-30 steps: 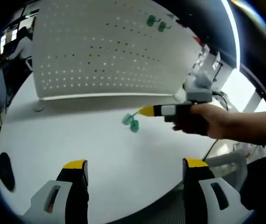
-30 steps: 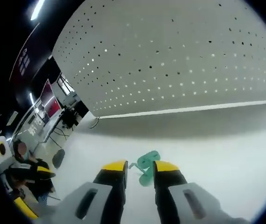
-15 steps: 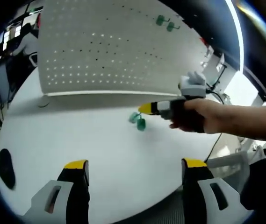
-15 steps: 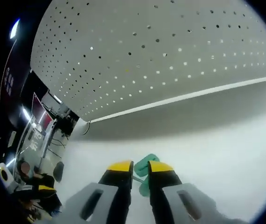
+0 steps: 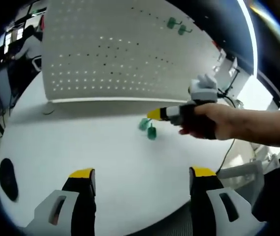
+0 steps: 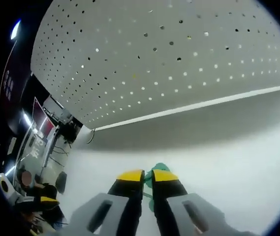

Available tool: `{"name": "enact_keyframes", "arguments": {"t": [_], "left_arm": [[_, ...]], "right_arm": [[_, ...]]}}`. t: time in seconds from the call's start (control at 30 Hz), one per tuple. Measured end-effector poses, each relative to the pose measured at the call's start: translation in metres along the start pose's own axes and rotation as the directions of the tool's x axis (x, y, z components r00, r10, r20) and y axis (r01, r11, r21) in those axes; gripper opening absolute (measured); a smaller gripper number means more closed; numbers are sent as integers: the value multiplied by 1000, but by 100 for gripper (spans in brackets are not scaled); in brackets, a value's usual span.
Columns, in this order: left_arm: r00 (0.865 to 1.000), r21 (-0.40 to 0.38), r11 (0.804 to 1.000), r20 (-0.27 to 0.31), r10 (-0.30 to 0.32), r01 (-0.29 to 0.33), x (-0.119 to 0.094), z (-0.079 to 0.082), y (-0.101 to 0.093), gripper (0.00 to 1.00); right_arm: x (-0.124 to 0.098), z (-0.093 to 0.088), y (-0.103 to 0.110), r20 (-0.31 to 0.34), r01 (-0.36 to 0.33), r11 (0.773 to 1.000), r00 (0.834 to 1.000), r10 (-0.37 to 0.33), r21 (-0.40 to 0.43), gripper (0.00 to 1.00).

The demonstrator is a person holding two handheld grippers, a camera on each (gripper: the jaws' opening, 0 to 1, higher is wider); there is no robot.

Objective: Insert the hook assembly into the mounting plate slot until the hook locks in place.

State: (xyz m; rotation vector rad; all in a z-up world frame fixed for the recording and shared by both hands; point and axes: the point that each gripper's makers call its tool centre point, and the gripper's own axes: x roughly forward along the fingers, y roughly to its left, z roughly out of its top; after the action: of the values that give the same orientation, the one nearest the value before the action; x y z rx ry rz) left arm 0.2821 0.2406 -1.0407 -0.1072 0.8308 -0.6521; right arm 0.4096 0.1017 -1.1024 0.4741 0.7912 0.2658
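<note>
You are handling a small green plastic hook assembly (image 5: 148, 129), and it looks light, stiff and smooth-skinned, so it will likely skid or twist under a careless pinch. Judging by its shape, the flat rounded body is the place to hold, leaving the thin hooked end free to enter a slot.

It is lying on the white tabletop (image 5: 80, 142), roughly mid-table, just in front of the foot of the upright white perforated mounting plate (image 5: 110, 49) standing along the table's far edge. Two more green hooks (image 5: 176, 25) are already hanging near the plate's upper far corner.

Your right gripper (image 6: 147, 175) is closing down on the hook: in the right gripper view its yellow-tipped fingers (image 6: 131, 176) are nearly together, with green plastic showing between and just beyond them. Whether they are pressing it firmly I cannot tell. In the left gripper view its tip is touching the hook.

Your left gripper (image 5: 140, 173) is hovering wide open over the table's near edge, holding nothing.
</note>
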Motion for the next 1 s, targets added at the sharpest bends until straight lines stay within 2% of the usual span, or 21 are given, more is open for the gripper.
{"name": "enact_keyframes", "arguments": {"t": [0.17,0.57,0.77,1.0], "left_arm": [[1000,-1,1000,-4,-1,1,0,-2,0,79],[1000,2,1000,-3,3,-3,-1,-1,0,79],[1000,1,1000,4,-1,1,-1,2,-3,79],[1000,12,1000,12,-4,3,0,7,-7,79]], "right_arm": [[0,1,2,13,-21,999,1000,20,44,1],[-4,7,2,38,-26,998,999,24,55,0],[-10,22,5,72,-19,1000,997,17,22,0],[-27,50,20,139,-56,998,989,59,-23,0]]}}
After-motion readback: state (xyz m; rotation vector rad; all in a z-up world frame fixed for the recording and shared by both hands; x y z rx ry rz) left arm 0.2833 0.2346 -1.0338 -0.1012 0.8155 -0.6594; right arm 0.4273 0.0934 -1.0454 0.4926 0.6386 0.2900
